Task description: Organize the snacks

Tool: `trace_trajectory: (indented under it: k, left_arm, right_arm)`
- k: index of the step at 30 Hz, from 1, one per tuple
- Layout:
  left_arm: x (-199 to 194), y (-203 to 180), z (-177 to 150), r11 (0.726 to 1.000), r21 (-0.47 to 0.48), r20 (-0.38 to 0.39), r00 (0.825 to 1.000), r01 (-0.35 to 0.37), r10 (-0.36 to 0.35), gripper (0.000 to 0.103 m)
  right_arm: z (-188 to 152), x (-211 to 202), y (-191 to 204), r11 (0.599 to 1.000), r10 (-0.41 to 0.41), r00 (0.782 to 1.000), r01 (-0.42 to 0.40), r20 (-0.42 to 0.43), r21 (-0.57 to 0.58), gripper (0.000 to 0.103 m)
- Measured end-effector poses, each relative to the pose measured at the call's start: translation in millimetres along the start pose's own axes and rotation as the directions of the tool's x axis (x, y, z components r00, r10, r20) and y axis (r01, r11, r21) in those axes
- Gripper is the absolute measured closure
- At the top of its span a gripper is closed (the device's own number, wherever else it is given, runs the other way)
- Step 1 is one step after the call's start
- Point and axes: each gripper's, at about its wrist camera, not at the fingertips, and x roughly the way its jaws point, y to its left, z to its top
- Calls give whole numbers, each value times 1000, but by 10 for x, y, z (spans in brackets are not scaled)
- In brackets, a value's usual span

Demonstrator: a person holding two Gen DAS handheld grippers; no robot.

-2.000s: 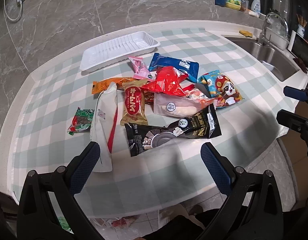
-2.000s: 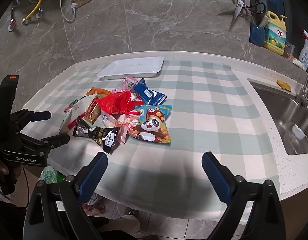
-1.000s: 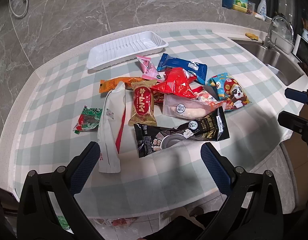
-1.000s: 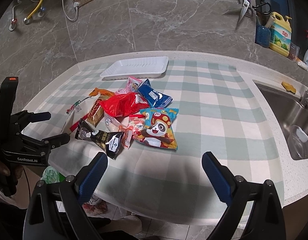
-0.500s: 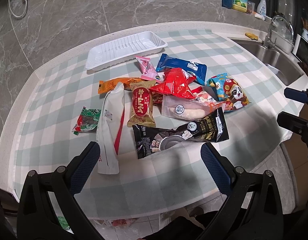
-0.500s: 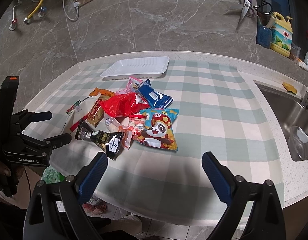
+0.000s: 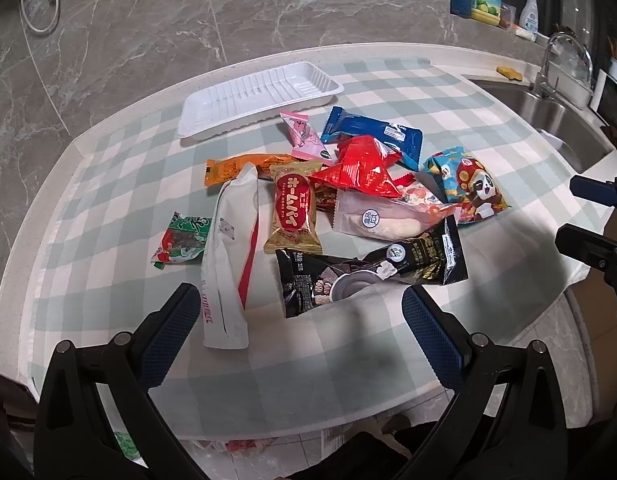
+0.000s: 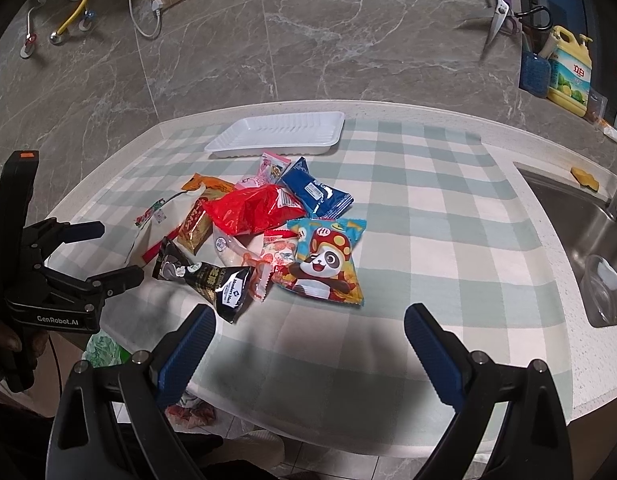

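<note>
A pile of snack packets lies on the checked cloth: a red bag (image 7: 358, 168) (image 8: 256, 210), a blue packet (image 7: 372, 134) (image 8: 316, 194), a panda bag (image 7: 468, 188) (image 8: 326, 264), a black packet (image 7: 368, 270) (image 8: 204, 276), a long white packet (image 7: 226, 256), a gold-and-red packet (image 7: 293, 212), a small green packet (image 7: 184, 236). An empty white tray (image 7: 260, 96) (image 8: 276, 134) stands behind the pile. My left gripper (image 7: 300, 328) (image 8: 104, 254) is open and empty at the near edge. My right gripper (image 8: 310, 344) (image 7: 584, 214) is open and empty.
A steel sink (image 8: 588, 248) with a tap (image 7: 556, 60) lies at the right. Dish soap (image 8: 568, 76), a spray bottle (image 7: 528, 8) and scissors (image 8: 498, 16) stand by the marble wall. A yellow sponge (image 8: 584, 178) lies by the sink.
Both grippers have crept slightly toward the pile and stay open and empty. The snacks and the tray have not moved.
</note>
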Motion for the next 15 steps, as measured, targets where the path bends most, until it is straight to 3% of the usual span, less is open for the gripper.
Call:
trace_trajectory:
  k: [15]
  left_arm:
    - [44, 75, 11, 1000, -9, -9, 1000, -10, 10, 1]
  right_arm:
    - [36, 88, 48, 1000, 0, 1000, 0, -13, -1, 6]
